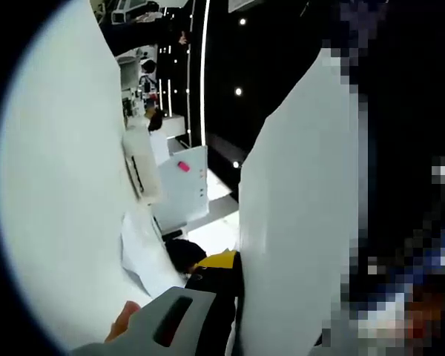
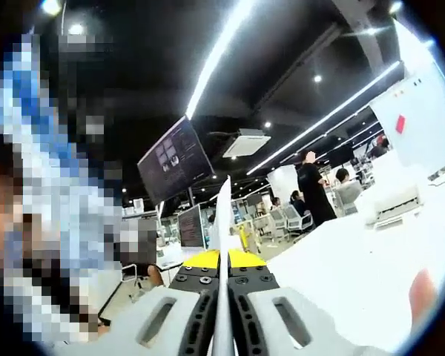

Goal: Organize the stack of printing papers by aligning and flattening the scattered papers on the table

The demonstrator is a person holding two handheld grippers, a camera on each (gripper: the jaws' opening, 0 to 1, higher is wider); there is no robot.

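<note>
In the left gripper view, white paper [image 1: 59, 200] rises close to the lens on the left, and a second sheet [image 1: 300, 222] stands up on the right, its edge running from low centre towards the top right. The left gripper [image 1: 208, 297] shows at the bottom, a grey jaw with a slot beside black and yellow parts; how the jaws stand cannot be told. An orange fingertip [image 1: 119, 322] peeks beside the grey jaw. Between the sheets lie a white printer [image 1: 142, 167], a white panel [image 1: 182, 189] bearing a pink mark, and a pale worktop [image 1: 219, 233]. Ceiling lights dot the dark background.
</note>
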